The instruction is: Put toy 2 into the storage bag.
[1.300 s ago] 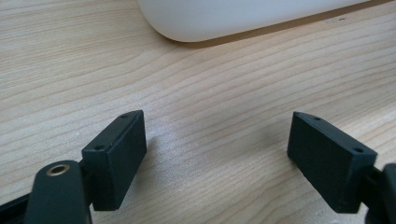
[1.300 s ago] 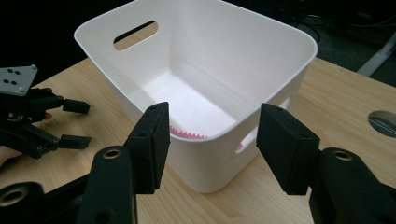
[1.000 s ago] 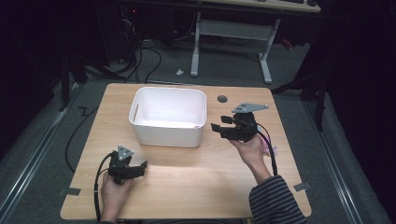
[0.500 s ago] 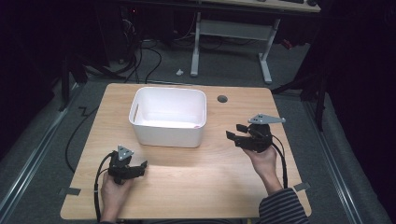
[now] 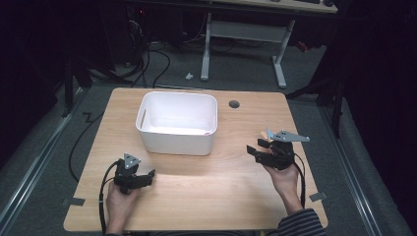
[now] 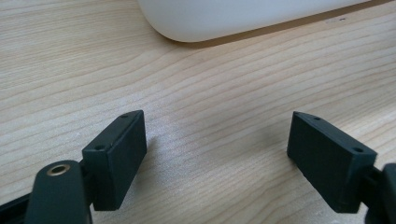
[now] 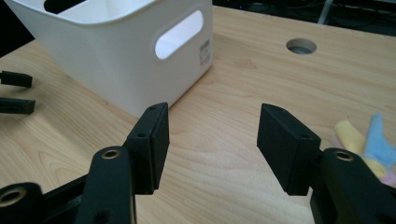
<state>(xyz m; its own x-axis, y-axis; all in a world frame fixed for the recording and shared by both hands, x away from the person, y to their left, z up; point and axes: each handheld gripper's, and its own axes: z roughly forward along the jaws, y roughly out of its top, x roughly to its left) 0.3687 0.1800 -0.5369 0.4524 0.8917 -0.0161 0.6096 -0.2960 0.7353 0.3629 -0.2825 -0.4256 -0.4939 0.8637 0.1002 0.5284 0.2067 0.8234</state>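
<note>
A white plastic bin (image 5: 177, 123) with handle slots stands on the wooden table (image 5: 206, 187); its side fills the upper left of the right gripper view (image 7: 116, 51). My left gripper (image 5: 149, 177) rests near the front left, open, with bare wood between its jaws (image 6: 217, 126). At the right my right gripper (image 5: 252, 152) points left toward the bin and stands open with nothing between its jaws (image 7: 214, 112). A small soft yellow, blue and pink thing (image 7: 369, 144) lies on the table just beside it (image 5: 265, 133).
A round cable hole (image 5: 234, 104) sits in the table behind the bin. Tape marks the front corners (image 5: 74, 201). The left gripper's jaws (image 7: 18, 92) appear far off in the right gripper view. A desk frame and cables stand on the dark floor beyond.
My right gripper has moved away from the bin's right side, toward the right and the front of the table, and a little lower. The left gripper has stayed where it was.
</note>
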